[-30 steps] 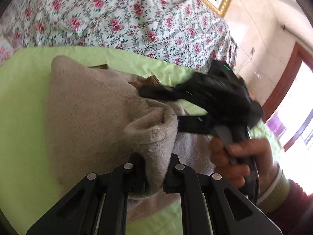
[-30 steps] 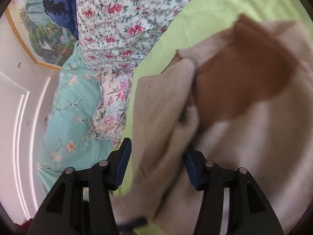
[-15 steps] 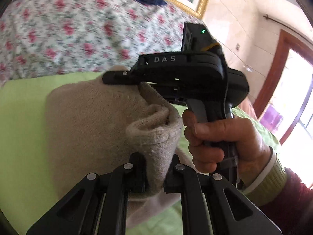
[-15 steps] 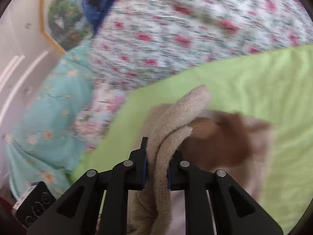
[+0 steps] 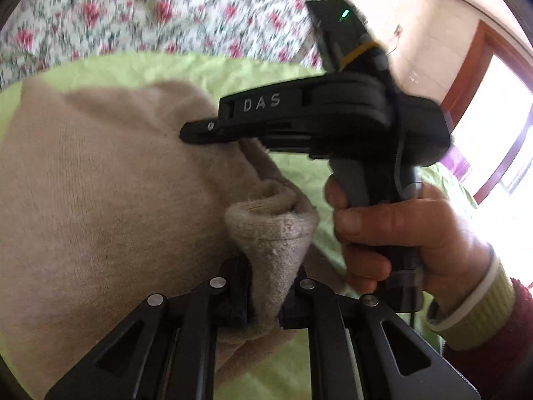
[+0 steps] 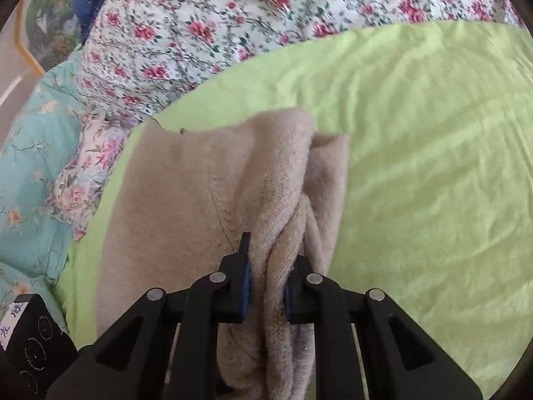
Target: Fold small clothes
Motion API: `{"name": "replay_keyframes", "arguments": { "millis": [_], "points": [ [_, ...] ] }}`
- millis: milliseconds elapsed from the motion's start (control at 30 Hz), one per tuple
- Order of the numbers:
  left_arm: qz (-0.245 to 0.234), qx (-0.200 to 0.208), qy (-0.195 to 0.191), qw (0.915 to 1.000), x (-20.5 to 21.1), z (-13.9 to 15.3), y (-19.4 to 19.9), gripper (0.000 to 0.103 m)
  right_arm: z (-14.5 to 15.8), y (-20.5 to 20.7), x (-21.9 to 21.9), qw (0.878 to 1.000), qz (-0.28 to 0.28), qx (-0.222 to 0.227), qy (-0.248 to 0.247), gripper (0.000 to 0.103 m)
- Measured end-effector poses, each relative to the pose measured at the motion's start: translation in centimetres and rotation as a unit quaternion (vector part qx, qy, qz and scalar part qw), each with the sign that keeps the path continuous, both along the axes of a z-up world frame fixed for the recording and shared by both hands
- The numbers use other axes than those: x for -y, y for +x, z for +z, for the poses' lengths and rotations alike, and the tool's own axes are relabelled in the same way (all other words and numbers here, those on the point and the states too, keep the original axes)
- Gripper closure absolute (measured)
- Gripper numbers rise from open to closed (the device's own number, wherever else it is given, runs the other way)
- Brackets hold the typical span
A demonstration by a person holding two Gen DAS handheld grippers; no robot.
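Pinching a bunched edge of the beige garment (image 5: 100, 200) between its two fingers, the left gripper (image 5: 266, 303) has a thick wad of cloth squeezed tight, with the rolled hem standing up just past the fingertips. The right gripper (image 6: 266, 286) is likewise clamped on a fold of the same garment (image 6: 186, 193), its blue pads pressed into several gathered layers; in the left view the right gripper (image 5: 213, 133) shows from the side, held by the person's right hand (image 5: 393, 233), with its tip over the cloth near the left one.

The garment lies draped on the green sheet (image 6: 416, 133) of the bed, with the held edge raised and the rest spread flat beyond it. A flowered quilt (image 6: 233, 23) lies behind the sheet.

Judging from this, the step in hand is carrying a held edge across to make a fold. To do it well, both grippers should travel together at the same height, keeping the edge between them taut, so the fold line lands straight. The gathered layers look bulky, so a lopsided crease is the likely fault; laying the edge down evenly on the far side before letting go should help.
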State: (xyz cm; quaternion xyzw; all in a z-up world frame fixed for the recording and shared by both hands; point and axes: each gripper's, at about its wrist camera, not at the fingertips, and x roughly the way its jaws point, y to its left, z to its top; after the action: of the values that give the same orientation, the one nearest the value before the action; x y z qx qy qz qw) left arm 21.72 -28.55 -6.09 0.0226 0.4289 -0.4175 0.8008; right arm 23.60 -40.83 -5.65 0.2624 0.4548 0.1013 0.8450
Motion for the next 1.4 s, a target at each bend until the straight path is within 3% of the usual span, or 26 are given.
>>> {"name": "replay_keyframes", "arguments": {
  "millis": [133,267,333,400,500,600,700,867,1033,1200,1233,1300,1400],
  "points": [
    [-0.005,-0.018,0.0,0.9998,-0.5,0.0,-0.4,0.087,0.3,-0.8,0.3,1.0,-0.015,0.0,0.006,0.078],
    [-0.02,-0.031,-0.015,0.9992,-2.9,1.8,-2.2,0.068,1.6,-2.8,0.8,1.0,-0.03,0.0,0.005,0.069],
    [-0.017,-0.022,-0.026,0.9993,-4.8,3.0,-3.5,0.055,2.0,-3.7,1.1,0.999,-0.037,0.004,0.011,0.043],
    [0.0,-0.007,-0.031,0.9995,-7.0,4.5,-4.1,0.034,2.4,-4.7,1.5,0.999,-0.045,0.012,0.027,0.035],
    [0.039,0.006,-0.034,0.9986,-10.4,5.9,-3.7,0.017,2.2,-5.3,2.0,0.997,-0.049,0.008,0.058,0.033],
    [0.086,0.001,-0.035,0.9957,-13.1,6.0,-1.5,0.01,1.6,-4.7,2.0,0.997,-0.047,-0.001,0.069,0.033],
    [0.13,-0.038,-0.042,0.9898,-14.8,4.9,2.2,0.009,1.0,-3.9,1.9,0.996,-0.042,-0.008,0.081,0.033],
    [0.148,-0.118,-0.076,0.979,-16.1,1.7,7.0,0.008,-0.2,-2.1,1.8,0.994,-0.035,-0.024,0.097,0.033],
    [0.146,-0.15,-0.075,0.9749,-14.6,-0.5,10.6,0.008,-1.3,-1.0,1.7,0.994,-0.028,-0.04,0.095,0.033],
    [0.14,-0.154,-0.077,0.9751,-13.9,-1.1,11.2,0.011,-1.7,-0.8,1.0,0.996,-0.011,-0.041,0.083,0.034],
    [0.138,-0.152,-0.077,0.9756,-13.6,-1.1,11.3,0.013,-1.7,-0.7,0.5,0.996,-0.002,-0.044,0.073,0.041],
    [0.124,-0.154,-0.078,0.9772,-13.0,-1.4,11.3,0.035,-1.8,-0.5,0.0,0.996,0.007,-0.05,0.076,0.061],
    [0.119,-0.14,-0.075,0.9801,-12.7,-1.6,11.3,0.046,-0.9,-0.9,-0.5,0.997,-0.004,-0.038,0.074,0.07]
  ]
}}
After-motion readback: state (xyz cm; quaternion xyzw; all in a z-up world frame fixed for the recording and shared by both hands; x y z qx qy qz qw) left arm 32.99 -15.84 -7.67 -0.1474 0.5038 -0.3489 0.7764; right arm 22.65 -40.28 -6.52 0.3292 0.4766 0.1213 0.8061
